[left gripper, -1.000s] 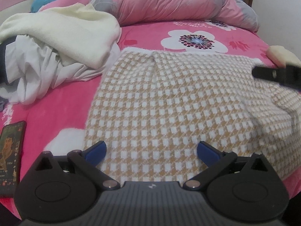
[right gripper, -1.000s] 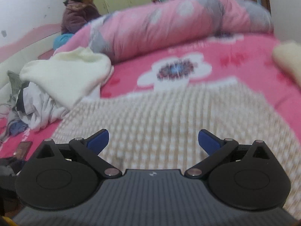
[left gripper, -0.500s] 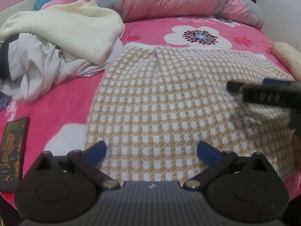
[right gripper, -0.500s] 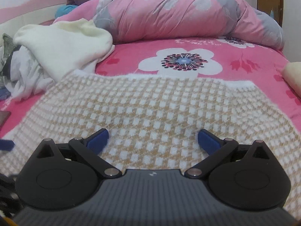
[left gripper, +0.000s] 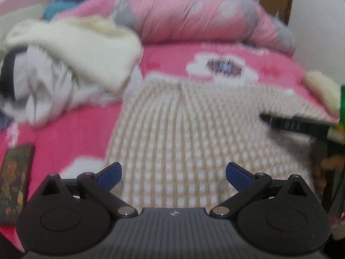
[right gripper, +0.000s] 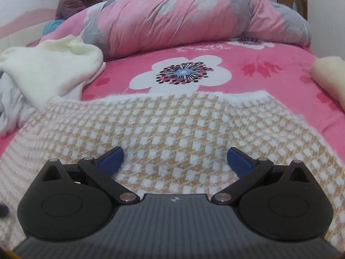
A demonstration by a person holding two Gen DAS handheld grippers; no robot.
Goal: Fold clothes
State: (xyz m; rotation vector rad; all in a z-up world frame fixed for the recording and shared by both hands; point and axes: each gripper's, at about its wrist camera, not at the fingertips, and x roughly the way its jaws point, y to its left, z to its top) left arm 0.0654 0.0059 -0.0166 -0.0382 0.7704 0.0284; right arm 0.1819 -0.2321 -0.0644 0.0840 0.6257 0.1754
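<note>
Pink bed (right gripper: 248, 82) carries checked knit (right gripper: 172, 125), quilt (right gripper: 183, 15), clothes heap (left gripper: 64, 64).

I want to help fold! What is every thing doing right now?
checkered garment: spread flat on the bed, unfolded.
left gripper: open, holding nothing.
right gripper: open, holding nothing.
cream blanket: heaped, unfolded.
white clothes: crumpled in a pile.
phone: lying flat, screen lit.

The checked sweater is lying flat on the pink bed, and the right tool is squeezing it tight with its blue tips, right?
Not quite. The right tool is open: in the right wrist view its blue tips stand wide apart over the checked sweater, gripping nothing. The sweater does lie flat on the pink bed.
</note>
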